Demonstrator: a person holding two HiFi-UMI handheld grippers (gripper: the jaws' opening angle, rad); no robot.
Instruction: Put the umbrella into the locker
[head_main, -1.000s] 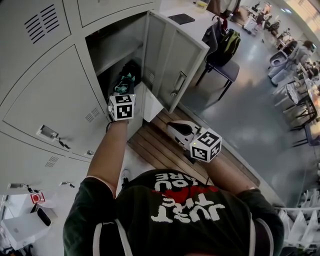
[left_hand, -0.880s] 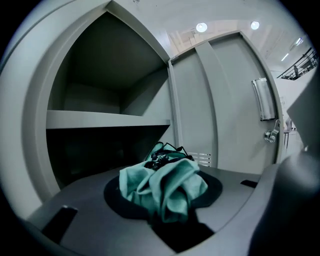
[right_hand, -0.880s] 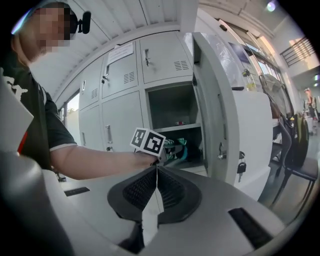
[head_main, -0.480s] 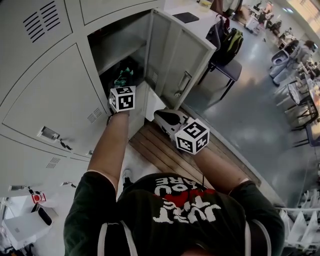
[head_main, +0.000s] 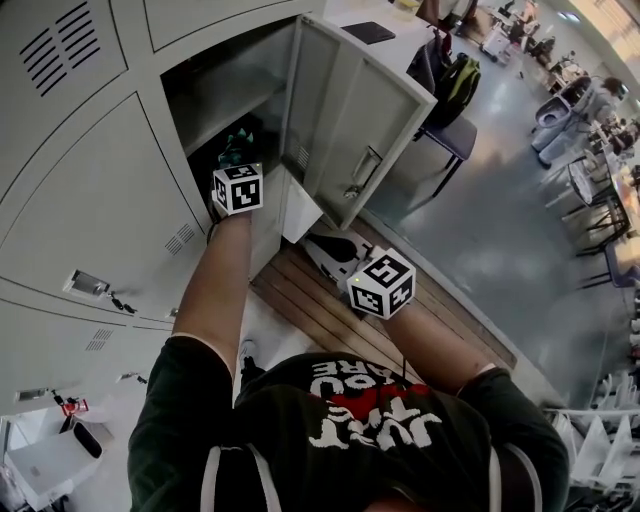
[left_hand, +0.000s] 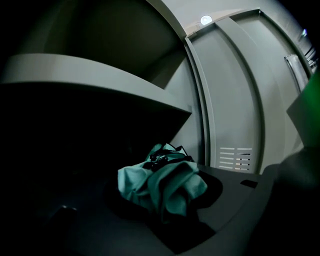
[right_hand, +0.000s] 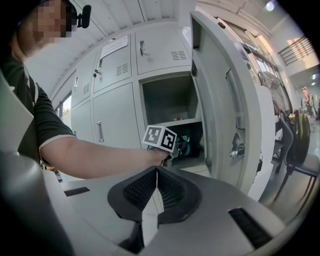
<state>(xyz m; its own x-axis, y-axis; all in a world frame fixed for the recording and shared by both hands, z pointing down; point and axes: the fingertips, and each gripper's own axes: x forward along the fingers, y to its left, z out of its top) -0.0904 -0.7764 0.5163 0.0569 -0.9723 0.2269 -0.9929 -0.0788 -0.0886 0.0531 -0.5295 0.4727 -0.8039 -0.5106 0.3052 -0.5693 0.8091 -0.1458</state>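
grey floor (head_main: 480, 240), wooden platform (head_main: 310, 300), black chair (head_main: 456, 140)

**Legible print: T-shirt only**

Across the black T-shirt (head_main: 350, 445), lower middle of the head view: white block lettering, upside down to the camera. "JUST" readable in the large row, "ARE" in the smaller row above it. Remaining words creased and cut by a red patch, not readable.

On the paper notice (right_hand: 114, 46), upper left of the right gripper view, taped to a locker door: lines of print, too small to read.

On the left cube (head_main: 238, 187) and right cube (head_main: 382, 283): black-and-white square code patterns, no letters or numbers.
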